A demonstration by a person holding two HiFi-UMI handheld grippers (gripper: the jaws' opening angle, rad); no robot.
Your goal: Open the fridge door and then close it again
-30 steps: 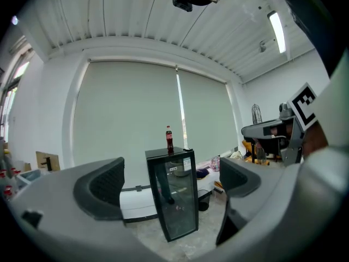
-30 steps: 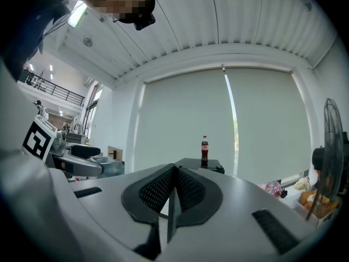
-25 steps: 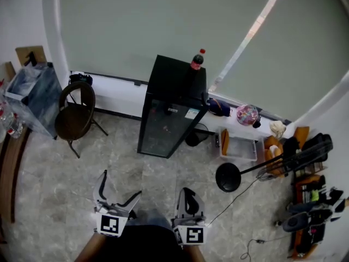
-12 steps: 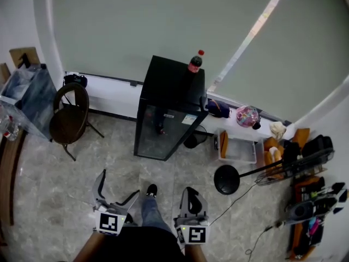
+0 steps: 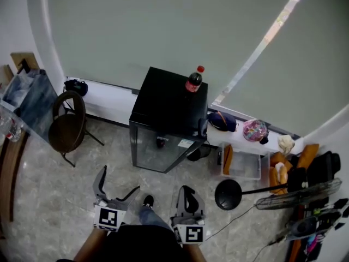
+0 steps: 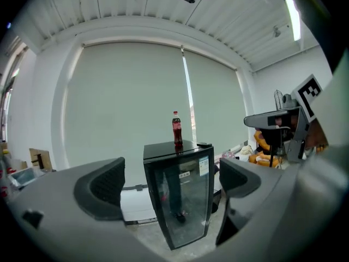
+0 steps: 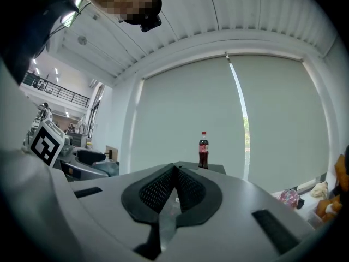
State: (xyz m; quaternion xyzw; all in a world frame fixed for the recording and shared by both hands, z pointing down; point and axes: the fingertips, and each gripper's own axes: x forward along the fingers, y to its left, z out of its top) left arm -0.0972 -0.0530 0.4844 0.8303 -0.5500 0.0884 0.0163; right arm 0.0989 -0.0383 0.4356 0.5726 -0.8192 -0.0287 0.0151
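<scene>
A small black fridge [image 5: 167, 103] with a glass door [image 5: 160, 153] stands shut against the low white ledge, a few steps ahead of me. A cola bottle [image 5: 193, 80] stands on its top. My left gripper [image 5: 119, 180] is open and empty, held low and well short of the fridge. The left gripper view frames the fridge [image 6: 182, 201] and the bottle [image 6: 177, 129] between the spread fingers [image 6: 103, 187]. My right gripper [image 5: 188, 194] is shut on nothing; in the right gripper view its pads [image 7: 188, 189] meet, with the bottle [image 7: 203, 150] beyond them.
A brown chair [image 5: 66, 126] and a grey cabinet [image 5: 30, 98] stand to the left. Right of the fridge are a white bin [image 5: 243, 162], a floor fan's round base [image 5: 228, 194] and piled clutter [image 5: 311, 201]. A cable trails over the tiled floor.
I have stepped closer to the fridge, which now looks larger and nearer. A shoe has come into view between the grippers. Both grippers keep their states.
</scene>
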